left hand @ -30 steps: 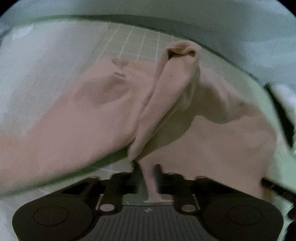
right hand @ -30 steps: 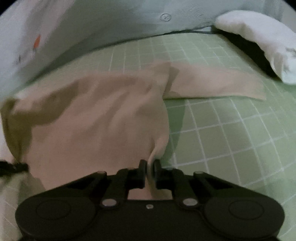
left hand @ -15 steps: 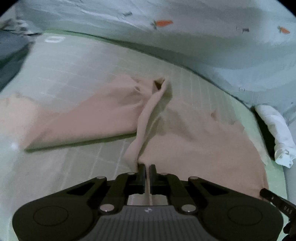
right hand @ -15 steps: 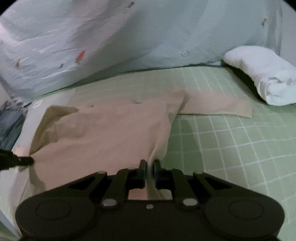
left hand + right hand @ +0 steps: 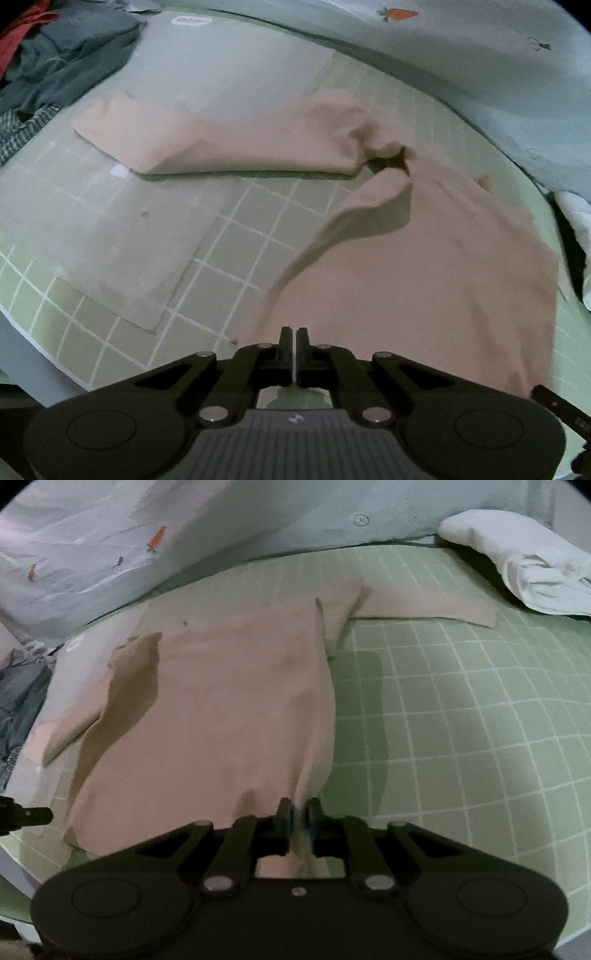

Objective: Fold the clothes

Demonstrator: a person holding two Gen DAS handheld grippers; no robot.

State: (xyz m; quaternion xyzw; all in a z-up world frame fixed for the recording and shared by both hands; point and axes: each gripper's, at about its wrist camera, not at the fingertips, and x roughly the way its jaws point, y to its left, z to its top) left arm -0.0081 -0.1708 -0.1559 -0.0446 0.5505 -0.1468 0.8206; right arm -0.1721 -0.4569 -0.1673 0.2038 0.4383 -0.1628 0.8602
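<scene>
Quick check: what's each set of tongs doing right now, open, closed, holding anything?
Left tongs: closed on the hem of the pink shirt.
Right tongs: closed on the shirt's hem, at its other corner.

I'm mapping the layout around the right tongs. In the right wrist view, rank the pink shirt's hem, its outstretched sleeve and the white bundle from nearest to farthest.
1. Pink shirt's hem: pinched in the right tongs, bottom centre.
2. Outstretched sleeve: lying flat on the green grid mat, upper right of centre.
3. White bundle: far top right corner, just past the sleeve's end.
</scene>
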